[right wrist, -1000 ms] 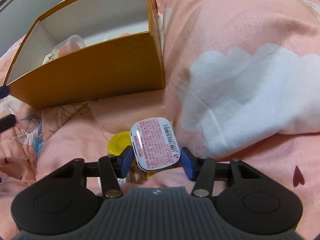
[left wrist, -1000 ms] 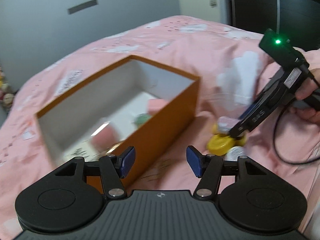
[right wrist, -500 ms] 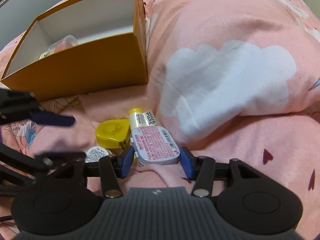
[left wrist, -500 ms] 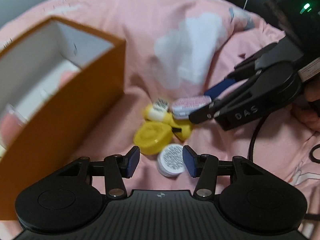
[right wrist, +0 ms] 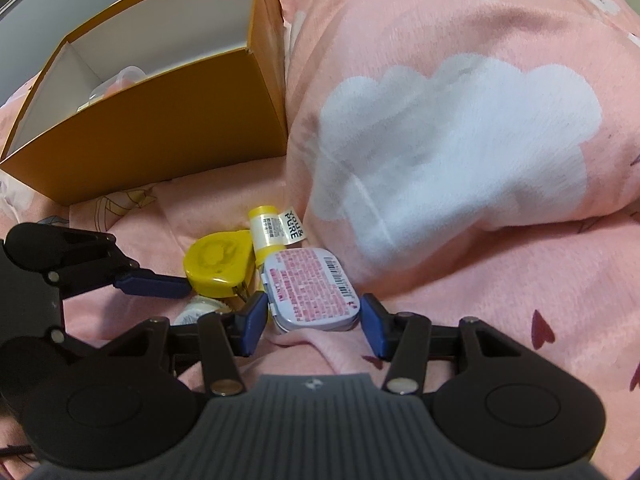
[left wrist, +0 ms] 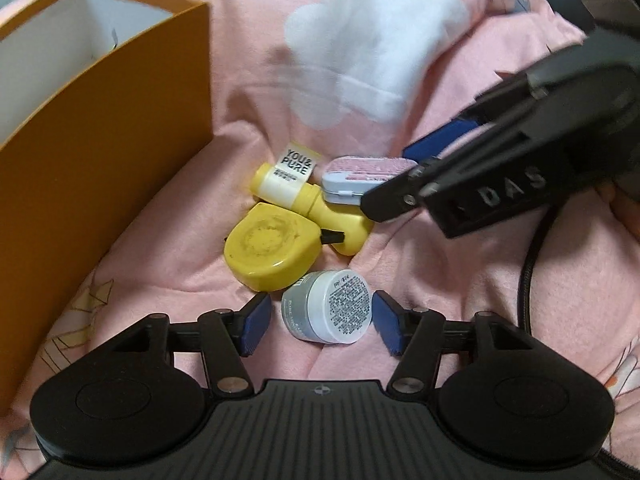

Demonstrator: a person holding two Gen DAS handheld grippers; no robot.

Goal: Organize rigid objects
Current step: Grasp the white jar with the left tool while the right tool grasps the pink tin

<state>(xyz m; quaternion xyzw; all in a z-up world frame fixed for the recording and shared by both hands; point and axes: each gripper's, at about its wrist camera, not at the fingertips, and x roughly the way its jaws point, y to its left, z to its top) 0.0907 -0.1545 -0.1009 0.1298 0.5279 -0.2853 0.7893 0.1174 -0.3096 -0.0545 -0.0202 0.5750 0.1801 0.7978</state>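
Left wrist view: my left gripper (left wrist: 320, 322), jaws just reopening, straddles the white jar (left wrist: 328, 307) untouched; right gripper (right wrist: 314, 320) brackets the tin (right wrist: 310, 289), grip unclear.

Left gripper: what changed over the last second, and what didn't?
Left gripper swung from the orange box down to straddle the small white jar; its jaws have just reopened, pads not pressing. Right gripper stays around the flat tin. Items unmoved.

Two black handheld grippers. The left gripper (left wrist: 320, 322) has blue rubber fingertip pads (left wrist: 253, 324), silver screws, round side housings and a ribbed grey base. The right gripper (right wrist: 314, 322) matches, bearing raised "DAS" lettering and a black cable (left wrist: 530, 276).
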